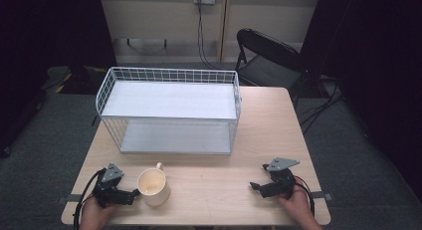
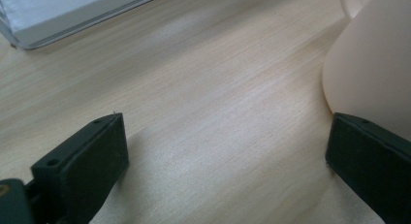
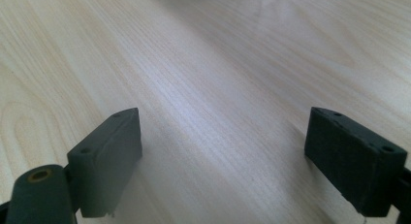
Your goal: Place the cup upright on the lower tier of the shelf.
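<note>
Cream ceramic marks the thing in play: a mug (image 1: 153, 186) standing upright near the front-left of the wooden table (image 1: 219, 182), its handle turned away towards the white wire rack (image 1: 169, 109) behind it. Just to its left the left gripper (image 1: 133, 194) lies low with jaws spread wide and nothing between them; in the left gripper view the mug's wall (image 2: 373, 73) sits right by one jaw, seemingly lined up for a grasp. Well apart on the right, the right gripper (image 1: 255, 186) rests equally wide and empty over bare wood, probably waiting clear.
</note>
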`<move>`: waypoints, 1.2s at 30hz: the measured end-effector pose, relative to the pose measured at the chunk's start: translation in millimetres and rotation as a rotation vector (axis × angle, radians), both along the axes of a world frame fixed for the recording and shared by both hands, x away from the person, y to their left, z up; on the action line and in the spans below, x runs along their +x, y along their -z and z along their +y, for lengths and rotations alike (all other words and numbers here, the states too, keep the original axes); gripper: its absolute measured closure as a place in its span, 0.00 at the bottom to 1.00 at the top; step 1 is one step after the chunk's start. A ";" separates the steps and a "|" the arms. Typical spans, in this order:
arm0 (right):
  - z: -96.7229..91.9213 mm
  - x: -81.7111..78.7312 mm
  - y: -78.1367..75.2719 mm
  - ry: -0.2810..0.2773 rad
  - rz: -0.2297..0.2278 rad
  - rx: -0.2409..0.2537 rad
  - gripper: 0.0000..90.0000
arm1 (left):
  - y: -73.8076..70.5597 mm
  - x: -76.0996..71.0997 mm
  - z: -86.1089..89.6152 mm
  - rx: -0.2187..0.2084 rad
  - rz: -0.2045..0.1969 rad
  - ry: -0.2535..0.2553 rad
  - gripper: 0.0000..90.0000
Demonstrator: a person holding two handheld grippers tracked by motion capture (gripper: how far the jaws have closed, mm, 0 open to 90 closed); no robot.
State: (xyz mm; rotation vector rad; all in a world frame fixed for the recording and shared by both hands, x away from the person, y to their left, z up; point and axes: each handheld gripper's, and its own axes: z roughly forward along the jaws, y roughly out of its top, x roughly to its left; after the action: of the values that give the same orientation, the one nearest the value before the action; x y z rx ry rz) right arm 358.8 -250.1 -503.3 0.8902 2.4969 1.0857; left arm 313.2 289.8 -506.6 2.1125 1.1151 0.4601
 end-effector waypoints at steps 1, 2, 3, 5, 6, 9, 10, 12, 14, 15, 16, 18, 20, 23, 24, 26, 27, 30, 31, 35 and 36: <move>0.0 0.0 0.0 0.000 0.000 0.000 0.14 | 0.0 0.0 0.0 0.000 0.000 0.000 0.01; 0.0 0.0 0.0 0.000 0.000 0.000 0.14 | 0.0 0.0 0.0 0.000 0.000 0.000 0.01; 0.0 0.0 0.0 0.000 0.000 0.000 0.14 | 0.0 0.0 0.0 0.000 0.000 0.000 0.01; 0.0 0.0 0.0 0.000 0.000 0.000 0.14 | 0.0 0.0 0.0 0.000 0.000 0.000 0.01; 0.0 0.0 0.0 0.000 0.000 0.000 0.14 | 0.1 0.0 0.0 0.000 0.000 0.000 0.01; 0.0 0.0 0.0 0.000 0.000 0.000 0.14 | 0.1 -0.4 -0.3 0.003 -0.001 -0.006 0.00; 0.0 0.0 0.0 0.000 0.000 0.000 0.14 | 0.1 -0.6 -0.5 0.003 -0.002 -0.008 0.00; 0.0 0.0 0.0 0.000 0.000 0.000 0.14 | 0.0 -1.1 -0.9 0.001 0.001 -0.021 0.00; 0.0 0.0 0.0 0.000 0.000 0.000 0.14 | -0.2 -1.3 -0.9 0.000 -0.001 -0.026 0.01; 0.0 0.0 0.0 0.000 0.000 0.000 0.14 | -1.1 -1.6 0.0 0.003 -0.002 -0.023 0.02; 0.0 0.0 0.0 0.000 0.000 0.000 0.14 | -2.5 -2.4 0.9 -0.001 -0.001 -0.027 0.07; 0.0 0.0 0.0 0.000 0.000 0.000 0.14 | -5.1 -2.6 2.1 -0.002 0.003 -0.043 0.18; 0.0 0.0 0.0 0.000 0.000 0.000 0.14 | -6.3 -2.6 4.9 -0.020 0.017 -0.054 0.19; 0.0 0.0 0.0 0.000 0.000 0.000 0.14 | -9.1 -2.9 7.4 -0.024 0.011 -0.057 0.22; 0.0 0.0 0.0 0.000 0.000 0.000 0.14 | -10.8 -3.2 8.6 -0.044 0.006 -0.056 0.23; 0.0 0.0 0.0 0.000 0.000 0.000 0.14 | -17.7 -4.2 10.3 -0.081 -0.020 -0.065 0.23; 0.0 0.0 0.0 0.000 0.000 0.000 0.14 | -17.7 -4.2 10.3 -0.081 -0.020 -0.065 0.23; 0.0 0.0 0.0 0.000 0.000 0.000 0.14 | -29.8 -7.3 10.3 -0.113 -0.049 -0.051 0.23; 0.0 0.0 0.0 0.000 0.000 0.000 0.14 | -33.4 -8.5 11.0 -0.126 -0.059 -0.053 0.23; 0.0 0.0 0.0 0.000 0.000 0.000 0.14 | -40.5 -11.3 14.2 -0.156 -0.087 -0.052 0.26; 0.0 0.0 0.0 0.000 0.000 0.000 0.14 | -44.6 -13.0 15.5 -0.176 -0.099 -0.058 0.26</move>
State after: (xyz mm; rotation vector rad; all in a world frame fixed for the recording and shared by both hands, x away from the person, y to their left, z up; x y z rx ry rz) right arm 358.8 -250.1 -503.3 0.8905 2.4968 1.0858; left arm 300.2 305.4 -462.0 1.8892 1.1206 0.4710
